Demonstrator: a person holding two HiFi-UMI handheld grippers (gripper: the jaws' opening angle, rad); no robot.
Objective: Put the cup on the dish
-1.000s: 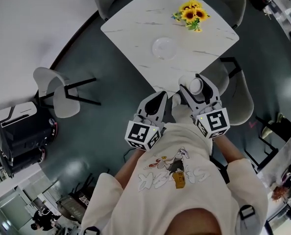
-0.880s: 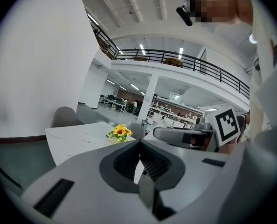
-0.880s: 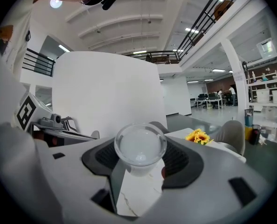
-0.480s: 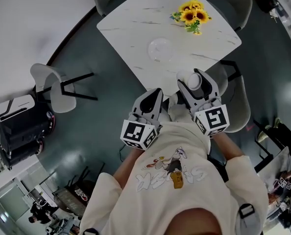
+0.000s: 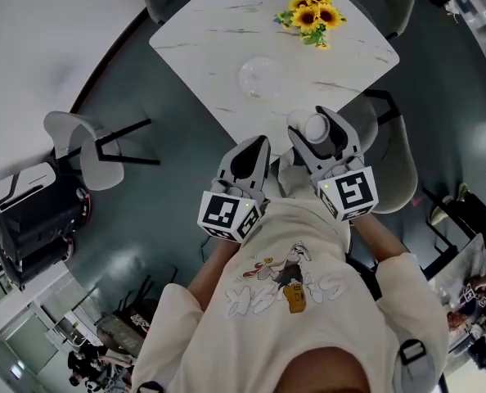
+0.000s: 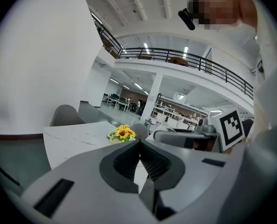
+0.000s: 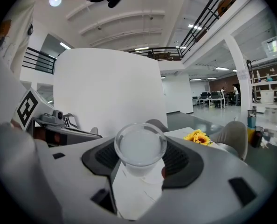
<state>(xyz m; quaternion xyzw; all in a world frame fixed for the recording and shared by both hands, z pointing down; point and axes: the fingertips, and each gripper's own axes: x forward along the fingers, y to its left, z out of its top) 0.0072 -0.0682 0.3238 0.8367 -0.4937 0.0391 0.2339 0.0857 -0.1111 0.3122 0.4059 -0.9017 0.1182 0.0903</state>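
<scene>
Room: right gripper (image 5: 317, 129) hangs over the tabletop's (image 5: 218, 39) near edge; dish (image 5: 260, 78) sits far-left, well apart.
Cup: cup (image 7: 140, 148) upright, mouth up, your right fingers clamping it.
Left gripper (image 5: 255, 147): fingers pressed together, holding nothing.

dish (image 5: 259, 78) on table (image 5: 214, 39), sunflowers (image 5: 310, 16) behind

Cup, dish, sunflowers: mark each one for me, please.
cup (image 7: 140, 147), right gripper view, middle of its clear body
dish (image 5: 259, 78), head view, bare centre
sunflowers (image 5: 311, 14), head view, middle bloom
</scene>
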